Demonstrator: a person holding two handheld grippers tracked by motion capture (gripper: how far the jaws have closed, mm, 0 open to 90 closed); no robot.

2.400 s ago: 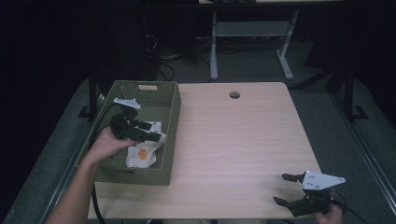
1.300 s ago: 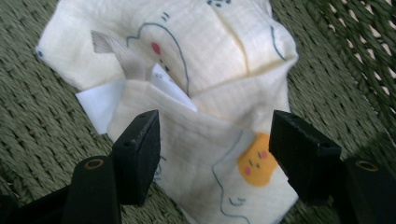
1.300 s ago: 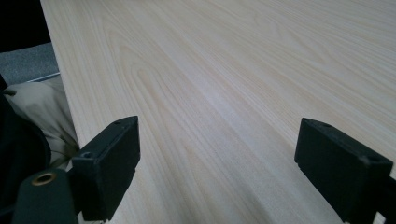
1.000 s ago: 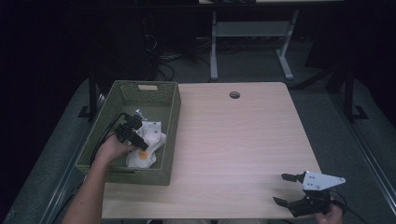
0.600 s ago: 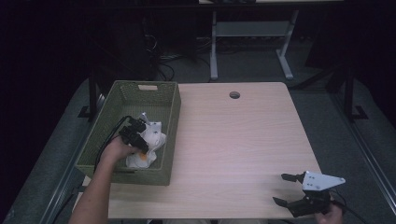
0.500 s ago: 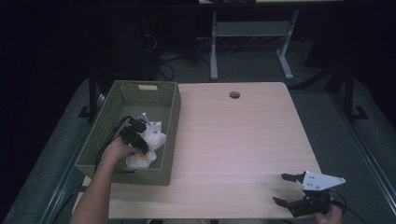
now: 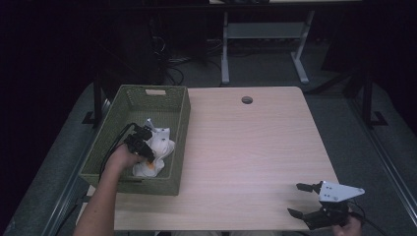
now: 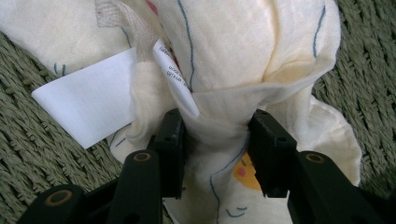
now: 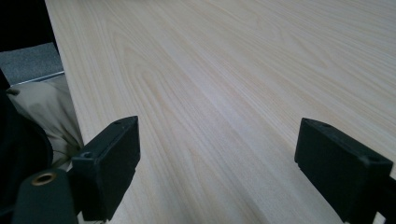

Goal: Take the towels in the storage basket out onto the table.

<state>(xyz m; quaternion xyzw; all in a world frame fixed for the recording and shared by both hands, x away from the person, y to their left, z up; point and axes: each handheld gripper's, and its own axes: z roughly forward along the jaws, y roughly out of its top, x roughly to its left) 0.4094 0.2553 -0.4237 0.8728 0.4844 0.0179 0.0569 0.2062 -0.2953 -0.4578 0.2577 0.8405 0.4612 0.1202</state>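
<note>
A: What does the surface look like, and the room around it?

B: The tabletop (image 7: 255,147) is pale wood grain with one round cable hole (image 7: 247,100) near its far edge. Grey carpet (image 7: 344,123) lies around it, the background is dark, and a metal frame stand (image 7: 263,44) is behind, with loose cables on the floor beside it.

A: How many things are there?

B: One green woven basket (image 7: 179,118) sits at the tabletop's left edge, with one cream cloth (image 7: 160,142) inside it (printed with blue lines and an orange patch). One white care label (image 8: 88,105) sticks out from the cloth. There are two hand-held grippers, one per hand.

A: And what state are they in?

B: The left hand-held gripper (image 8: 217,135) is down in the basket with its jaws pinched onto a bunched fold of the cloth. The right hand-held gripper (image 7: 304,199) sits low over the near right corner of the tabletop with its jaws spread wide and bare wood between them.
</note>
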